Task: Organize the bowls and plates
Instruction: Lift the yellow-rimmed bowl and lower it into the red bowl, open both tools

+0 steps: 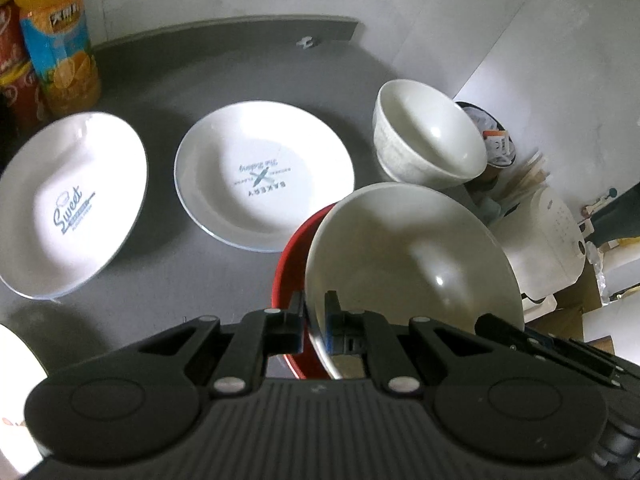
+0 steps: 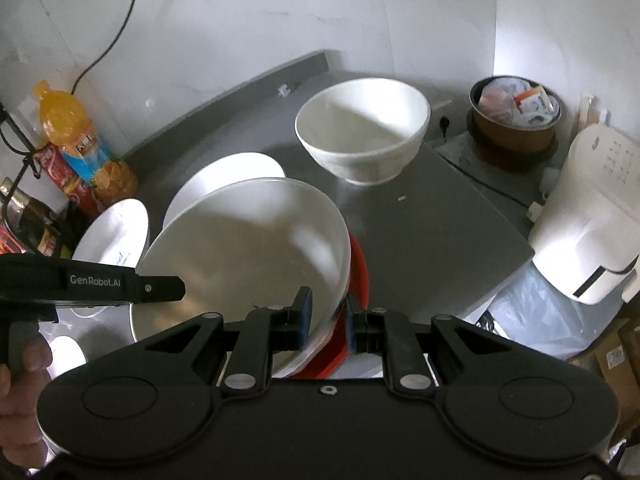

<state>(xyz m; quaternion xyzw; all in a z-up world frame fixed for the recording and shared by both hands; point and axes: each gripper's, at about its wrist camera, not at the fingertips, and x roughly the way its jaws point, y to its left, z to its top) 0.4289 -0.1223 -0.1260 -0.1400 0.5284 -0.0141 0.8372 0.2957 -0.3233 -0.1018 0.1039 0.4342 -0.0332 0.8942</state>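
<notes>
A large white bowl [image 1: 412,256] rests tilted inside a red bowl [image 1: 290,272] on the grey counter [image 1: 192,272]. My left gripper [image 1: 315,308] is shut on the white bowl's near left rim. My right gripper [image 2: 329,314] grips the same white bowl [image 2: 244,248] at its right rim, with the red bowl's [image 2: 359,272] edge also between the fingers. Behind lie a "Sweet" plate [image 1: 72,208], a "Bakery" plate [image 1: 264,176] and a smaller white bowl [image 1: 428,136], upright near the counter's right edge.
An orange juice bottle [image 1: 56,40] and red packets [image 1: 16,80] stand at the back left. Off the counter's right edge sit a white rice cooker [image 2: 588,220] and a full bin [image 2: 516,116]. Another white dish [image 1: 16,364] lies near left. A hand [image 2: 20,392] holds the left gripper.
</notes>
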